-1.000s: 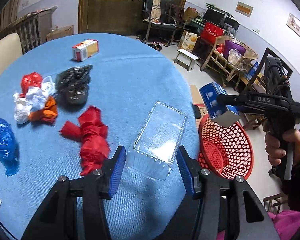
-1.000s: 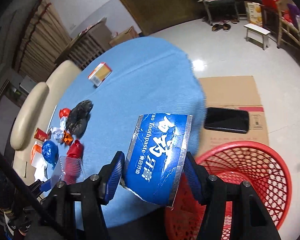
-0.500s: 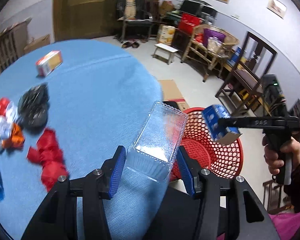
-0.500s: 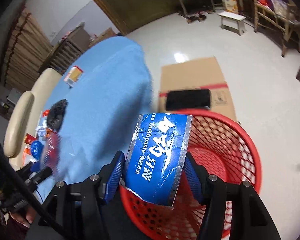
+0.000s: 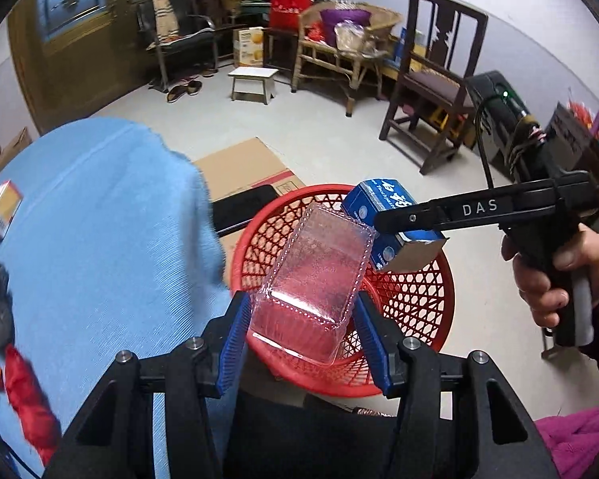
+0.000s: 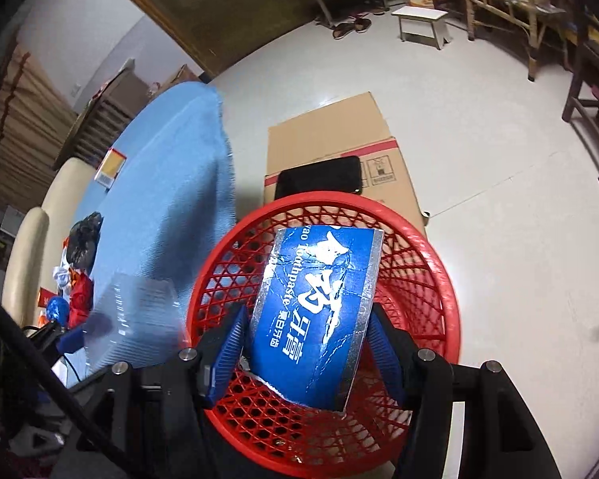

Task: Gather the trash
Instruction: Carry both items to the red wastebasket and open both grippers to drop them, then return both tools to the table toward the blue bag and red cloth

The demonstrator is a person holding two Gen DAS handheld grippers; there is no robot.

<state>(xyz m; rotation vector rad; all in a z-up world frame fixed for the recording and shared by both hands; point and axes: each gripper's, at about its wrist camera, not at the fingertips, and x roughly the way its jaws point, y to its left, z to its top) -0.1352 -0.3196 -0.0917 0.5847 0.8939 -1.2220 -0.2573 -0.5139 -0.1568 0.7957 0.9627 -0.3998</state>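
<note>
Left wrist and right wrist views, both over the red basket [image 5: 419, 311] on the floor beside the blue-clothed desk [image 5: 100, 239].

The left gripper [image 5: 303, 319] pinched a clear plastic tray [image 5: 315, 275] between its blue fingers [image 5: 231, 343], one pad on each long side wall near the tray's near end. The tray's long axis ran along the fingers and away from the camera, its far end tilted up and to the right, above the basket's open mouth.

The right gripper [image 6: 305, 351] carried a blue toothpaste box [image 6: 319, 307]. Its fingers [image 6: 225, 351] were opening, the box still between them, with a narrow gap showing at the right-hand pad. The box's long axis ran along the fingers, its far end pointing up and slightly right, its torn near end low between the pads. The box hung inside the basket rim.

In the left wrist view the box's end lay just beside the tray's far right corner. A hand [image 5: 551, 279] gripped the right gripper's handle.
</note>
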